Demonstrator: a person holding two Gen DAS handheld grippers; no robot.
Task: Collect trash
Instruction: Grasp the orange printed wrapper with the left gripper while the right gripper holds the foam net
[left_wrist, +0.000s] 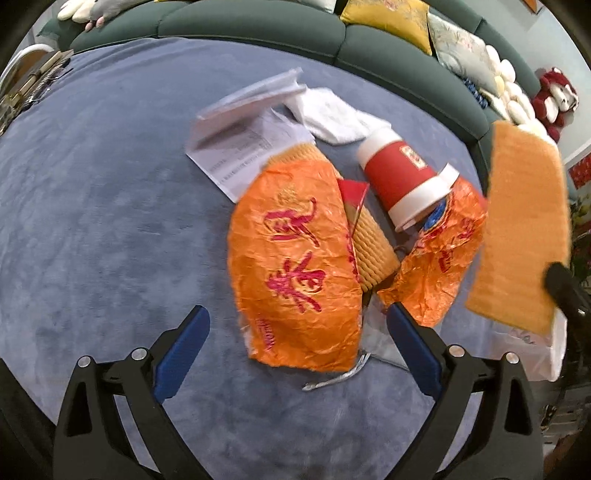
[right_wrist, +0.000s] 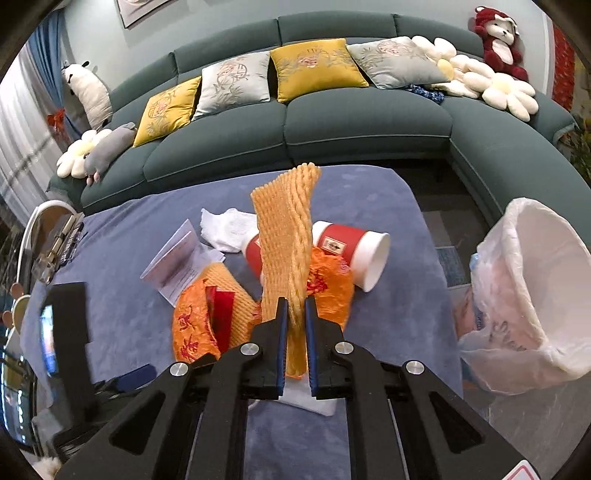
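Observation:
A pile of trash lies on the blue-grey table cloth (left_wrist: 110, 221): two orange foil wrappers (left_wrist: 295, 273) (left_wrist: 439, 254), a yellow foam net (left_wrist: 369, 243), a red and white paper cup (left_wrist: 402, 177) on its side, folded papers (left_wrist: 243, 129) and a white tissue (left_wrist: 332, 114). My left gripper (left_wrist: 297, 343) is open, its jaws on either side of the big wrapper's near end. My right gripper (right_wrist: 295, 325) is shut on a second yellow foam net (right_wrist: 288, 236) and holds it upright above the pile; that net also shows in the left wrist view (left_wrist: 524, 236).
A bin lined with a white bag (right_wrist: 532, 288) stands off the table's right edge. A green sofa (right_wrist: 332, 125) with cushions and plush toys runs behind the table. A metal-framed object (right_wrist: 55, 243) sits at the table's left edge.

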